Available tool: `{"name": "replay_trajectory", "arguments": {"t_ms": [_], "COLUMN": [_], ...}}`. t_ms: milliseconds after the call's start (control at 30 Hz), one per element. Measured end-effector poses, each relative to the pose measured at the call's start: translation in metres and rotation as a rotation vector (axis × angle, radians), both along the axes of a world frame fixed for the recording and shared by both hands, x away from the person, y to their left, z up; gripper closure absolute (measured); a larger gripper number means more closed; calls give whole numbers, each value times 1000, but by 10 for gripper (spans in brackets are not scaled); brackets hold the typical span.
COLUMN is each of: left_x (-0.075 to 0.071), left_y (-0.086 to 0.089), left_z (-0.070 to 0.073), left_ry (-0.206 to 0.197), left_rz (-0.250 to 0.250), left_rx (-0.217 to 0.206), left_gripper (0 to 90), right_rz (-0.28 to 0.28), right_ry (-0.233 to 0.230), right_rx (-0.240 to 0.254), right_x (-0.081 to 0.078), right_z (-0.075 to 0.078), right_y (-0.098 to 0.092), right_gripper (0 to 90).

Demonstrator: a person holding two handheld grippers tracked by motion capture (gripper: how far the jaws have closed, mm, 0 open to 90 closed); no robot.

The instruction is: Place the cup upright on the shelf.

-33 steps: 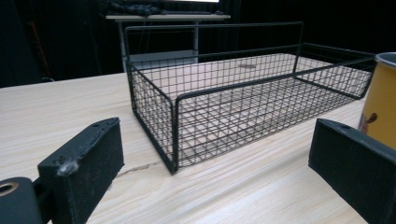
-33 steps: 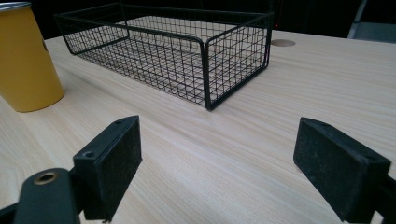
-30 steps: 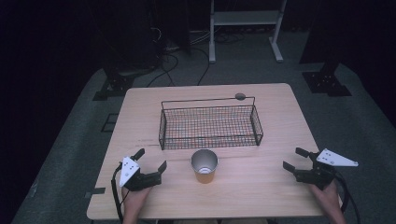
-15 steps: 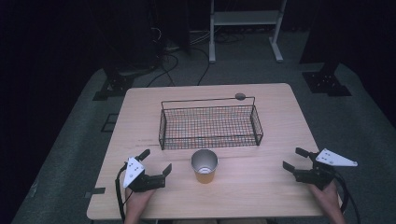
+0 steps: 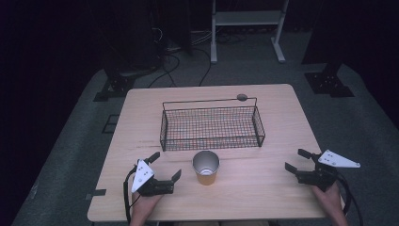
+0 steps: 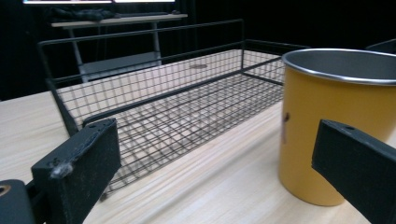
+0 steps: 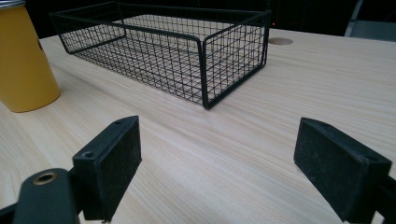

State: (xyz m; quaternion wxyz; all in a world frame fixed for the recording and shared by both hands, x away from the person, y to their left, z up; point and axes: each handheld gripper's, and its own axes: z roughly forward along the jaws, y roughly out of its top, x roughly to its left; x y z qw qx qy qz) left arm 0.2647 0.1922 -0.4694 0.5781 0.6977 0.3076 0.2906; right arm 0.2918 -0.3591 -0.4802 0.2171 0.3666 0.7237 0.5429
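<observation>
**Wire basket and cup on the bench, both tongs wide apart**

A black wire basket sits at the middle of the light wooden bench, long side toward the person. Its mesh floor shows bare wood through it; nothing lies inside. A thin rail rises along its far edge.

Just in front of the basket, near but apart from its front wall, stands a cup, upright, yellow outside, with a metal rim and a grey metal inside. From above, the inside looks empty. A small dark mark shows on its side in the left gripper view.

Left tongs: held low over the bench just left of the cup, jaws spread wide, gripping nothing. In the left gripper view the cup stands just behind the right-hand jaw, close to it; whether they touch I cannot tell. The basket's corner lies beyond the other jaw.

Right tongs: well to the right of the cup, near the bench's right edge, jaws spread wide and empty, bare wood between them.

A small round grey disc lies on the bench behind the basket.
</observation>
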Motion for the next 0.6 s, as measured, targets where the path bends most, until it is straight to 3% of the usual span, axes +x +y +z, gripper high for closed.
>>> {"name": "replay_trajectory", "arguments": {"t_ms": [233, 600], "left_x": [-2, -7], "left_y": [-4, -17], "left_z": [2, 3], "left_ry": [9, -4], "left_rz": [-45, -105], "left_rx": [-44, -20], "left_gripper": [7, 7], "right_rz": [0, 1], "right_ry": [0, 1], "right_rx": [0, 0], "right_x": [0, 0], "right_z": [0, 0], "right_y": [0, 0], "right_gripper": [139, 139]}}
